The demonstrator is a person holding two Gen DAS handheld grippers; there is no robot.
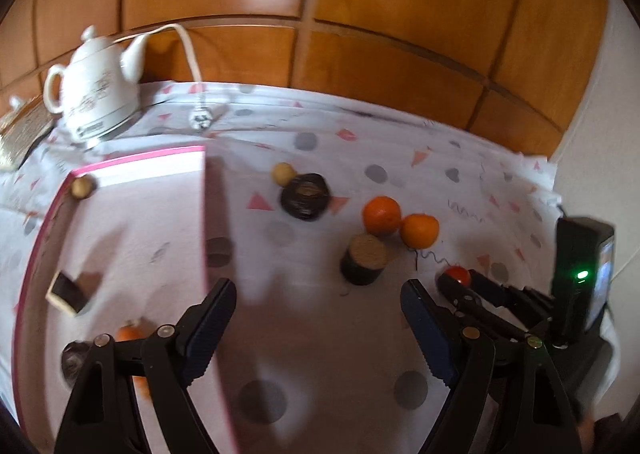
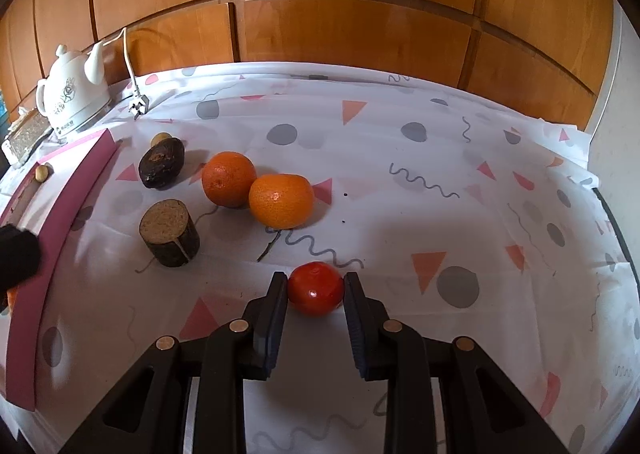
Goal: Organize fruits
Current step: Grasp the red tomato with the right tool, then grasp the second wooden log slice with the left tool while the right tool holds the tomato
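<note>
Near the table's front edge, the right gripper (image 2: 315, 286) is pinching a round red tomato (image 2: 316, 288) sitting on the patterned cloth (image 2: 400, 182); the left gripper (image 1: 320, 318) is hovering wide open, empty, beside the pink-rimmed tray (image 1: 136, 166) holding small pieces.

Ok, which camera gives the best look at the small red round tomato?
The right wrist view. The small red round tomato sits sharp and close there, whole, with the right gripper pads pressed on both its sides. The left wrist view shows only a small blurred red part of it at the right gripper's tips.
</note>
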